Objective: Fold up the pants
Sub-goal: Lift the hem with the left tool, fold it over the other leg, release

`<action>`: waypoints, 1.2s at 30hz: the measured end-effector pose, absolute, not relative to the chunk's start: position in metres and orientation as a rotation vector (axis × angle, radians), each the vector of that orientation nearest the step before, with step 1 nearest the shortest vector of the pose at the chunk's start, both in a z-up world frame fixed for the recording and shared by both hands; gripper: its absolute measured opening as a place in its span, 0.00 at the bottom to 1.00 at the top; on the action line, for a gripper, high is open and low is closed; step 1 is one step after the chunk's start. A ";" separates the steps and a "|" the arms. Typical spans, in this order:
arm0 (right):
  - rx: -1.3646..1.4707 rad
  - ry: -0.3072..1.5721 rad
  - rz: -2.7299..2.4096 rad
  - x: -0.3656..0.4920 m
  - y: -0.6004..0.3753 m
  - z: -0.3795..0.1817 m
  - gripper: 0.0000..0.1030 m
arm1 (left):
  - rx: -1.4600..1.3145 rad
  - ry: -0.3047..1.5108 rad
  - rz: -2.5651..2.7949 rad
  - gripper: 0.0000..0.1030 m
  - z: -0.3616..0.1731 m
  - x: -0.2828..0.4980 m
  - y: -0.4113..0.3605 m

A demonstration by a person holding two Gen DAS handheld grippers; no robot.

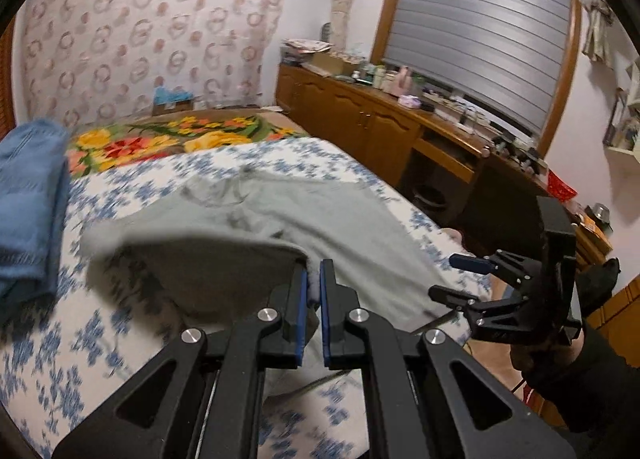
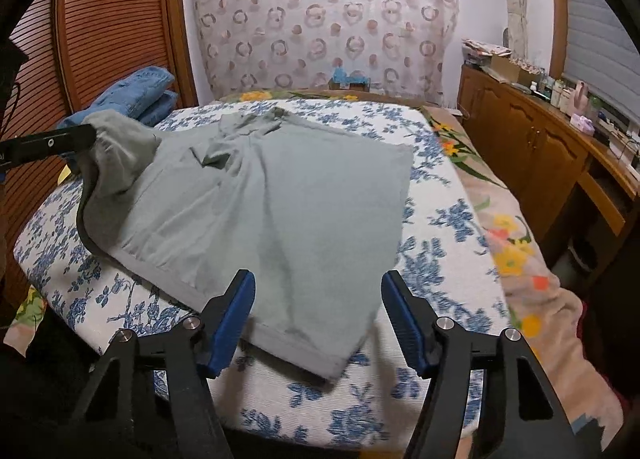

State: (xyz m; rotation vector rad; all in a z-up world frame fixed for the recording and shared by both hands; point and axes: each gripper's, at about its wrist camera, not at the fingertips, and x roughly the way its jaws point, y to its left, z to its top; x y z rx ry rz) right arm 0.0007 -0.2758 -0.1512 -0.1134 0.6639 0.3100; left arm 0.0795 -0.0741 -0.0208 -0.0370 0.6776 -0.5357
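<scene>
Found the grey-green pants [image 2: 280,199] spread over the middle of the bed [image 2: 448,219], with a stitched hem just short of the near edge and the other end lifted toward the left edge. Held that lifted end in the left gripper [image 1: 315,279], clamped tight on a pinch of the cloth (with the blue pads nearly meeting on a ridge of fabric). Had the right gripper [image 2: 318,279] open above the near hem, straddling the cloth without pressing on it. Noted a stack of folded denim [image 2: 136,91] at the far left corner of the bed, well apart from the work.

Judged the step in hand as carrying the lifted end over onto the flat part. To do it well:

- Needed to pinch or pin the near hem with the right before pulling, to avoid dragging the whole garment toward the left edge.
- Needed to take both layers at the hem, not the top one alone.
- Needed to carry the left end high enough to clear the cloth below, then lay it down edge on edge, square to the near edge of the bed.

Risked a skewed fold otherwise, given the wrinkles bunched toward the far end.
</scene>
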 end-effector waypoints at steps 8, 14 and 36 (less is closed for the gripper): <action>-0.109 0.653 0.296 -0.001 -0.279 -0.149 0.64 | 0.011 0.680 -0.620 0.06 -0.014 0.097 -0.121; -0.104 0.649 0.295 -0.004 -0.279 -0.150 0.64 | 0.034 0.697 -0.604 0.06 -0.020 0.100 -0.131; -0.092 0.657 0.380 0.013 -0.259 -0.148 0.55 | -0.003 0.853 -0.394 0.47 -0.082 0.097 -0.056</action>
